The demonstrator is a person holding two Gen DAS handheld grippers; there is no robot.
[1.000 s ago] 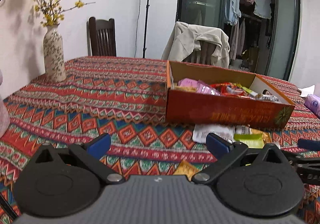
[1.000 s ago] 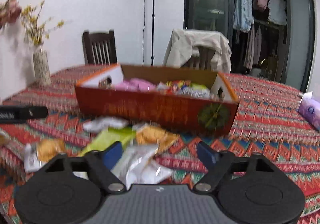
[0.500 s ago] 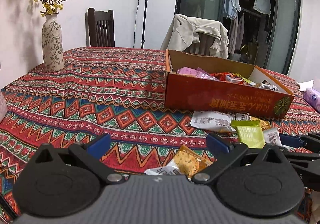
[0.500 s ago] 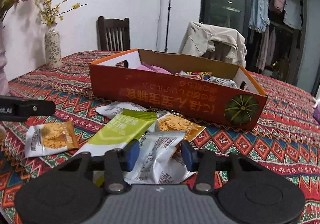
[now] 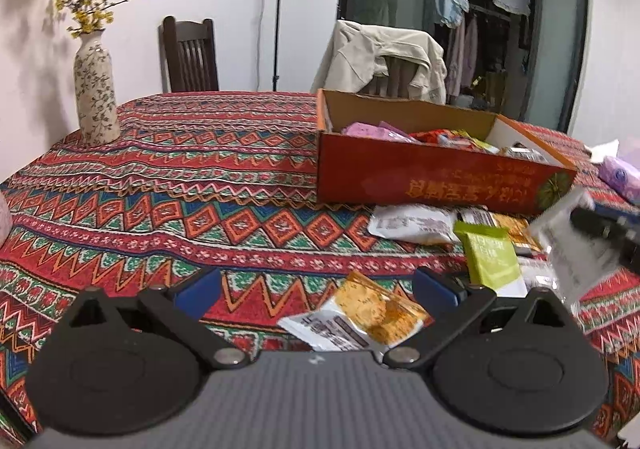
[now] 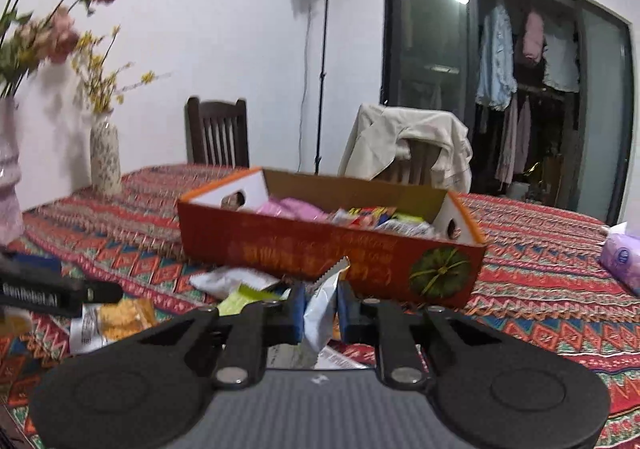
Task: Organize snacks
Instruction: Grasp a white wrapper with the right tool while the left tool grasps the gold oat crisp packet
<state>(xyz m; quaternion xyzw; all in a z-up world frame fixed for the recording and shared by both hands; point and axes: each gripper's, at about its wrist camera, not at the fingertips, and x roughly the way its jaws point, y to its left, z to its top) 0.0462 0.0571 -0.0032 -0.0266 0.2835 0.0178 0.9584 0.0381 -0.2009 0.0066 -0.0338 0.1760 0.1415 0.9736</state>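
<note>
The silver snack packet (image 6: 320,305) is pinched between the pads of the right tool (image 6: 320,309), which has just been closing on it, and hangs just clear of the desk (image 5: 180,177) in front of the orange box (image 6: 320,249); that box already holds a heap of sorted snacks. The left tool (image 5: 316,289) stands wide open and empty over the cracker packet (image 5: 360,313); the green packet (image 5: 492,261) and a white packet (image 5: 412,225) lie loose near the box, so I judge the task well begun but several packets short.

table (image 5: 208,185) | patterned cloth | on it: vase (image 5: 95,89), snack box (image 5: 432,177), loose packets (image 5: 416,225)
</note>
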